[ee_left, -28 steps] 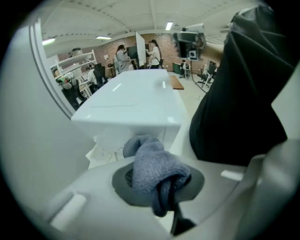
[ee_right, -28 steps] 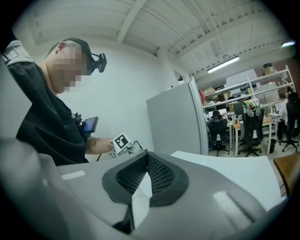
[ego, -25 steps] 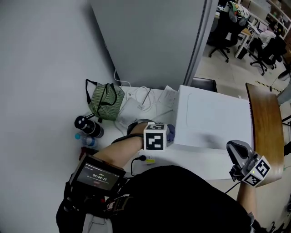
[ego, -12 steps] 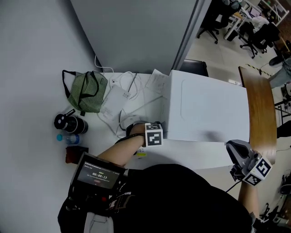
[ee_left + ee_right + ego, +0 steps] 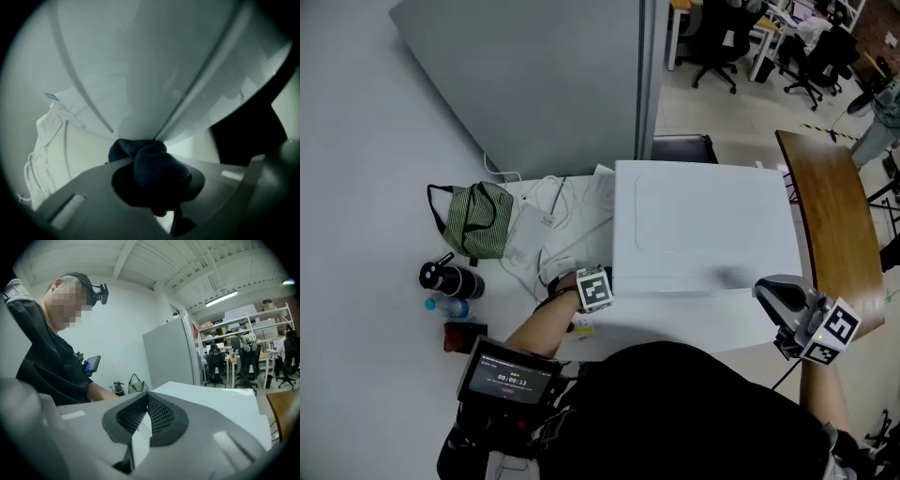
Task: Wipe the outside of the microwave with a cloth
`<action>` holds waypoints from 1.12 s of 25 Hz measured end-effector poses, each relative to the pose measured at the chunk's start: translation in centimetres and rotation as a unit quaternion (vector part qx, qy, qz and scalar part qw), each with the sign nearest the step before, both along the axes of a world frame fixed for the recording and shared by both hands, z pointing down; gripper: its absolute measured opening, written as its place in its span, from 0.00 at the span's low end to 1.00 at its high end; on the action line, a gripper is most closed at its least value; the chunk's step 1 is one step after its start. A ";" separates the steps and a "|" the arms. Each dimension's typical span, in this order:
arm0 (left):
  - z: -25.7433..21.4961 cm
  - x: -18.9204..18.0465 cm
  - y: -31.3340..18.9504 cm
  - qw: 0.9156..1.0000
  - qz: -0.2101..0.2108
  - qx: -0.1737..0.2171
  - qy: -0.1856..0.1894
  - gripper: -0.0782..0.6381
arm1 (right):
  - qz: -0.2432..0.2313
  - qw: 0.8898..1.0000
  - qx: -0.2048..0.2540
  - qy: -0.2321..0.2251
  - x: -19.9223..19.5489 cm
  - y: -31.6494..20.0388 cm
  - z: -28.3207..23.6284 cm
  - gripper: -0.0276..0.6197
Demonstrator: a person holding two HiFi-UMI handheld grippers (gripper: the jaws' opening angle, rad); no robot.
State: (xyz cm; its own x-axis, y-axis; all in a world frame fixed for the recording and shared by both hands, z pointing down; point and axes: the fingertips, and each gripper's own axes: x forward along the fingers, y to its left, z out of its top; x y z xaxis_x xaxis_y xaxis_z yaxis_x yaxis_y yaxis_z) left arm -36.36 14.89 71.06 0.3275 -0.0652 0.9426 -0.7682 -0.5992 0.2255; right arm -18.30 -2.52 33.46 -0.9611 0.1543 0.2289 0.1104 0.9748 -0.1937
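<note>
**One microwave, one cloth, two grippers**

On the white table (image 5: 675, 330) stands one white microwave (image 5: 703, 225), a little toward 1 o'clock from the middle of the head view. There is one cloth (image 5: 151, 169), dark and bunched, and it shows only in the left gripper view. There are two grippers, one in each hand of the person.

The left gripper (image 5: 602, 284) is at the 8 o'clock corner of the microwave, beside its left wall. Its jaws are pinching the cloth, which fills the gap between them. The front of the cloth lies against the pale wall of the microwave, near a seam in that wall.

The right gripper (image 5: 147, 414) is at the 4 o'clock corner of the microwave, above the table edge. Its two ribbed pads (image 5: 161, 417) are pressed together at the tips, and nothing is between them.

At 9 o'clock from the microwave lie one green striped bag (image 5: 474, 220), some white cables (image 5: 551, 192) and papers (image 5: 528, 240). At 8 o'clock from the bag stand two bottles: one black flask (image 5: 450, 278) and one clear bottle with a blue cap (image 5: 448, 307). One wooden table (image 5: 832, 225) is at 3 o'clock from the microwave.
</note>
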 end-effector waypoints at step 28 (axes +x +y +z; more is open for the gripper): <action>-32.1 6.4 -15.9 0.934 0.082 0.345 -0.049 0.19 | 0.157 0.983 0.020 -0.093 13.8 -4.9 -4.4 0.05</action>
State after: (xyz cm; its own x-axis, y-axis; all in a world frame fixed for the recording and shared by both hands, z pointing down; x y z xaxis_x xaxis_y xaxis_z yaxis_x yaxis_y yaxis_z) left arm -29.92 -1.03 38.94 0.3015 -0.6242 0.7208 -0.6501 -0.6875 -0.3235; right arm -4.54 -7.41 29.02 -0.9857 -0.1625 0.0445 -0.1676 0.9727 -0.1603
